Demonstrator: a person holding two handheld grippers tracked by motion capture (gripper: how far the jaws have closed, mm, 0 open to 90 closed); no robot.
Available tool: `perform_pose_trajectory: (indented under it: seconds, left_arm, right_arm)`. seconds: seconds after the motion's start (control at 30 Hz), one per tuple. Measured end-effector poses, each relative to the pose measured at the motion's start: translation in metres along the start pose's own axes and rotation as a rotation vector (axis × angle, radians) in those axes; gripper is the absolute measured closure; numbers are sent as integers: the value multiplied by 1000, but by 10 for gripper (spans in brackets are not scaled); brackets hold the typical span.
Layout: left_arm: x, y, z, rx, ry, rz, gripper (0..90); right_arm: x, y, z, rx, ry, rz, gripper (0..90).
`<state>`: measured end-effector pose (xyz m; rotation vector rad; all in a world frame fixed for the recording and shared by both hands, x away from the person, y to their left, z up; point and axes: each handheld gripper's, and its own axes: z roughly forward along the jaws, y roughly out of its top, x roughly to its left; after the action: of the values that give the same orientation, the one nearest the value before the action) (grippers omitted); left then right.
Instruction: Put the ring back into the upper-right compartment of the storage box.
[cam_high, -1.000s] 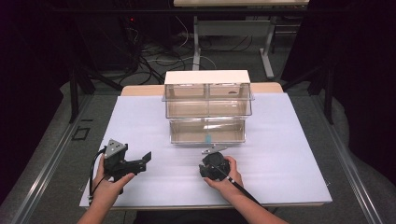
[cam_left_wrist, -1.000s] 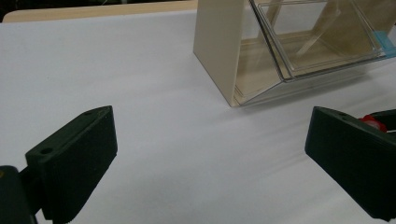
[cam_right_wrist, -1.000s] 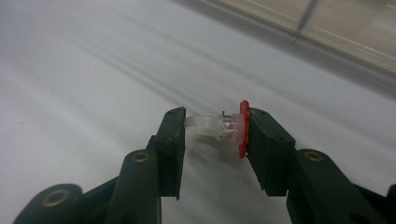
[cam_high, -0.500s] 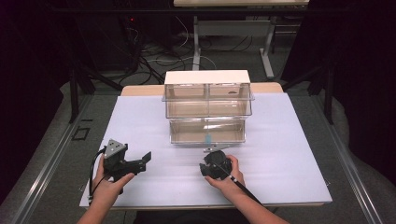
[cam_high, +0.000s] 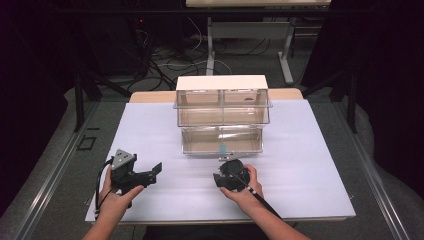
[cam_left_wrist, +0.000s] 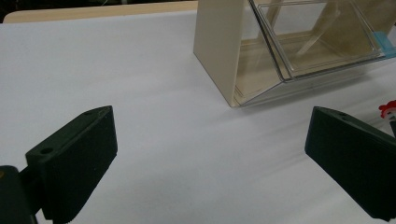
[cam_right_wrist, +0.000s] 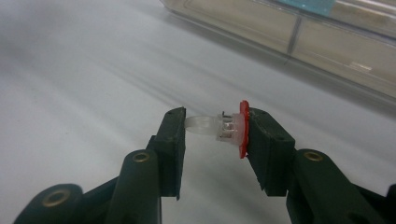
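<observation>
The right tongs (cam_right_wrist: 215, 133) pinch a small ring (cam_right_wrist: 219, 127): a clear plastic band with a red disc at one end, clamped endwise between the two jaws. The ring is held just above the table (cam_right_wrist: 84, 84), touching nothing else. In the high view the right tongs (cam_high: 231, 176) sit just in front of the lower drawer (cam_high: 221, 141) of the clear drawer unit (cam_high: 221, 100), near its blue tab (cam_high: 223, 149).

Compared with the frames from half a second and one second ago, the right hand (cam_high: 245, 187) has barely moved; its position in front of the drawer is nearly the same. The grip therefore appears settled, and the pick-up step is judged complete. The drawer fronts look shut, so the ring cannot yet go in.

The left tongs (cam_left_wrist: 210, 154) are spread wide and hold nothing. In the high view the left tongs (cam_high: 150, 172) rest low over the table, well apart from the unit, unchanged from the earlier frames. Their camera sees the unit's cream side wall (cam_left_wrist: 219, 51) and a trace of the red disc at the right edge.

Judgement: the next move calls for the free left tongs to pull a drawer open while the right tongs hold the ring ready. Risk: the band is slim and may twist in the jaws.
</observation>
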<state>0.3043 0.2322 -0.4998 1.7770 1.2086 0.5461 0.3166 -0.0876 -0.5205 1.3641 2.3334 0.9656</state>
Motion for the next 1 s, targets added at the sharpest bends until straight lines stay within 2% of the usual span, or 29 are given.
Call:
perform_pose_trajectory:
  seconds: [0.07, 0.13, 0.17, 0.2, 0.23, 0.3, 0.37, 0.73, 1.0]
  left_arm:
    - [0, 0, 0, 0, 0, -1, 28]
    - [0, 0, 0, -2, 0, -1, 27]
    - [0, 0, 0, -4, 0, -2, 28]
    - [0, 0, 0, 1, 0, -1, 28]
    - [0, 0, 0, 0, 0, -1, 28]
    - [0, 0, 0, -4, 0, -2, 28]
    - [0, 0, 0, 0, 0, -1, 28]
    - [0, 0, 0, 0, 0, 0, 28]
    - [0, 0, 0, 0, 0, -1, 29]
  right_arm:
    - [1, 1, -2, -22, 20, 6, 593]
    - [2, 3, -6, -7, 17, -5, 593]
    - [3, 3, -5, -42, 15, -3, 593]
    - [3, 4, -8, -25, 5, -11, 593]
    - [4, 5, -8, -45, 18, -11, 593]
    - [4, 6, -11, -31, 21, -11, 593]
    - [5, 7, -13, -54, 29, -11, 593]
    - [3, 11, -20, -46, 44, 9, 593]
    - [1, 14, -26, -59, 50, 2, 593]
